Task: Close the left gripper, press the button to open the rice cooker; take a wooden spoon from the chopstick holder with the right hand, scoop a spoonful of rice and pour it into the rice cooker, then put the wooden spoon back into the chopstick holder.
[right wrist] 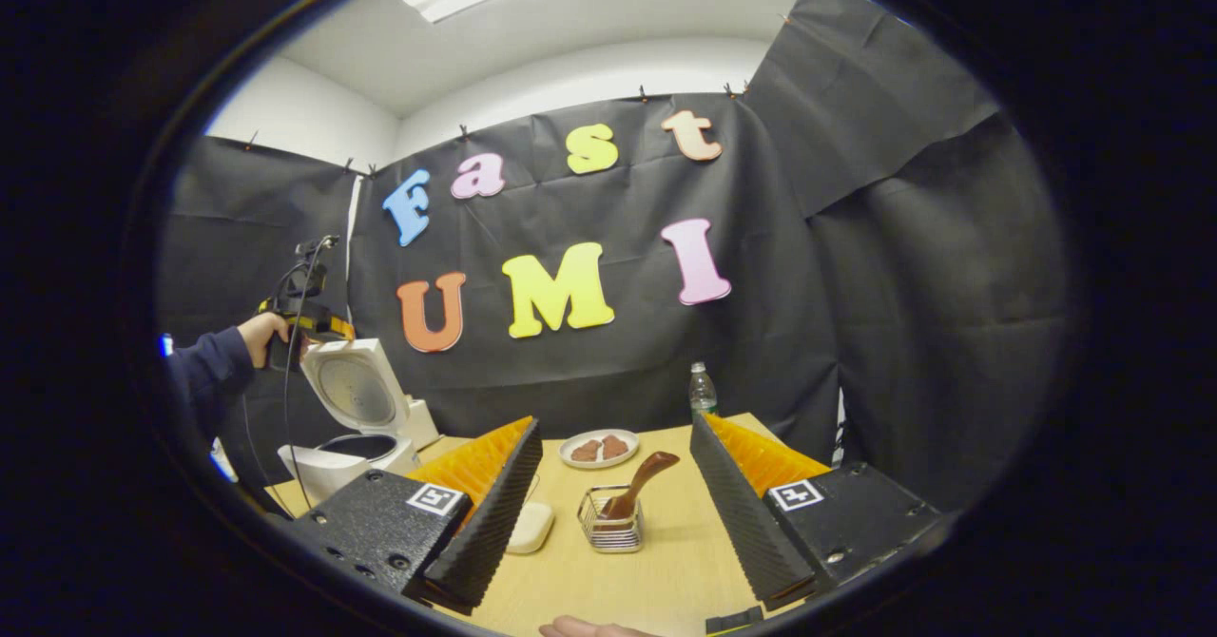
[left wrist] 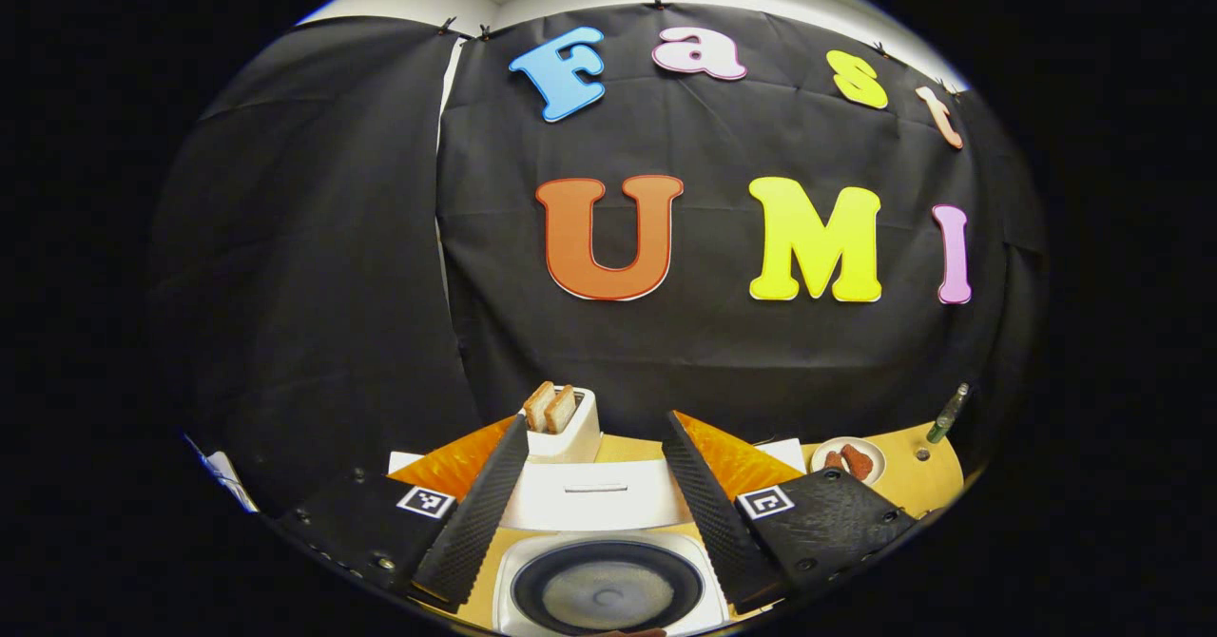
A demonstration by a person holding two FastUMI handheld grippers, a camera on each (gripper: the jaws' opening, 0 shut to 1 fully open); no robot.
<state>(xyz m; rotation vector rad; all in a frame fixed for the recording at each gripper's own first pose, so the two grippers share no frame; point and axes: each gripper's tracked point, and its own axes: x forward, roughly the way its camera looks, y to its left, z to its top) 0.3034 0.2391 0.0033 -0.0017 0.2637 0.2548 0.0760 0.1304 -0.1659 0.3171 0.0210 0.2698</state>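
Rice cooker [right wrist: 357, 418] open, wooden spoon [right wrist: 639, 485] in chopstick holder [right wrist: 611, 521], both grippers empty with fingers apart.

Left gripper view: left gripper [left wrist: 594, 504] hangs above the cooker, looking down into the pot [left wrist: 607, 591]; raised lid [left wrist: 594, 494] sits between the fingers, toaster [left wrist: 563, 425] with two bread slices right behind it against the cloth wall. Plate [left wrist: 849, 459] with brown pieces and a green bottle [left wrist: 948, 413] off to the right on the table [left wrist: 908, 485]. Right gripper view: right gripper [right wrist: 613, 513] low over the table, holder framed between its fingers, not touching, nothing in between. Spoon leans right, bowl end up. White block [right wrist: 529, 527] just beside the left finger. Plate and water bottle [right wrist: 702, 390] farther back. A hand [right wrist: 264, 333] in a dark sleeve holds the other gripper over the cooker lid at far left.
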